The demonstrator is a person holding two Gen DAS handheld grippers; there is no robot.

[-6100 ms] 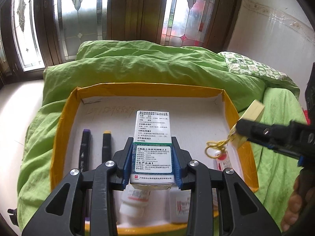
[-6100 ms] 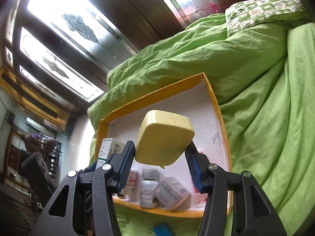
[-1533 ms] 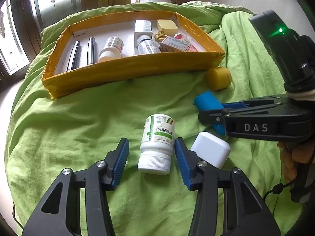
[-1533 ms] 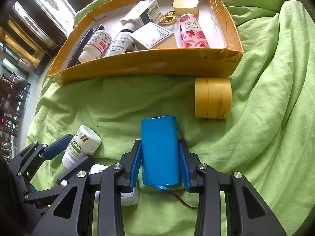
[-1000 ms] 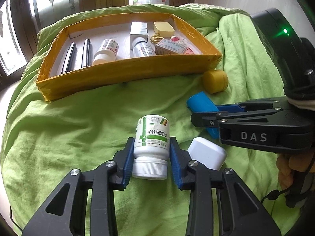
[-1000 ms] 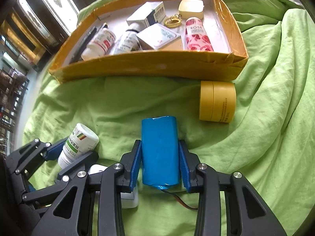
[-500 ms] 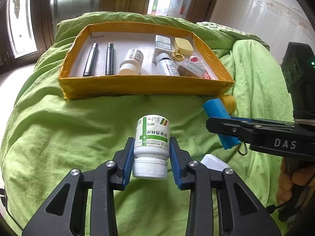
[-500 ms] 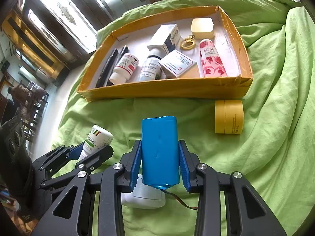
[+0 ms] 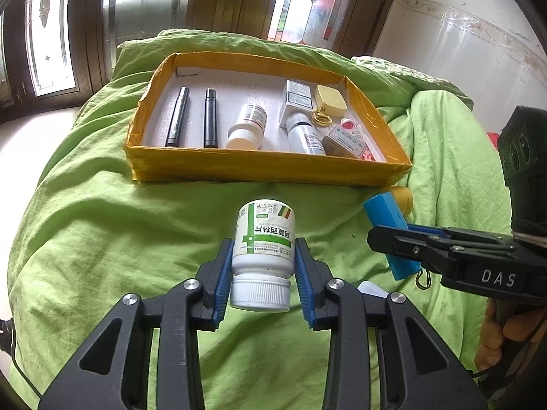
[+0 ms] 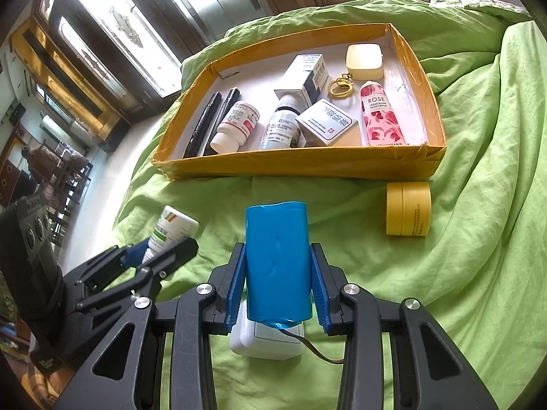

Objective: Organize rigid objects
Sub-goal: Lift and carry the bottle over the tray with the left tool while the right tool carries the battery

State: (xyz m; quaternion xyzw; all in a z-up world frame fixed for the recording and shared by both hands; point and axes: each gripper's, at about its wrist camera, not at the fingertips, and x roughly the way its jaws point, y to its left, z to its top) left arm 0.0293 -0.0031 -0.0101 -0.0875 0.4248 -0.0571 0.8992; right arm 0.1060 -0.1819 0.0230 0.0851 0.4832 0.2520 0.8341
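Observation:
My left gripper (image 9: 262,270) is shut on a white pill bottle with a green label (image 9: 264,244), cap toward the camera, held above the green bedcover. My right gripper (image 10: 277,282) is shut on a blue wrapped pack (image 10: 277,259) with a wire at its near end; in the left wrist view the blue pack (image 9: 389,232) sticks out of the right gripper (image 9: 407,239) at the right. Ahead lies the yellow-edged tray (image 9: 266,167) (image 10: 301,164) holding pens, bottles, boxes, a rose tube and a cream case. The left gripper (image 10: 160,249) with the pill bottle (image 10: 172,227) shows at the left.
A yellow round jar (image 10: 408,208) lies on the green bedcover (image 10: 478,205) just before the tray's right corner. A white box (image 10: 266,341) rests on the cover under the blue pack. Windows and a white wall stand behind the bed; a hand (image 9: 502,335) holds the right gripper.
Both grippers have risen off the cover with their loads and tilted up, so the tray sits lower and fuller in view. The white box stayed on the cover.

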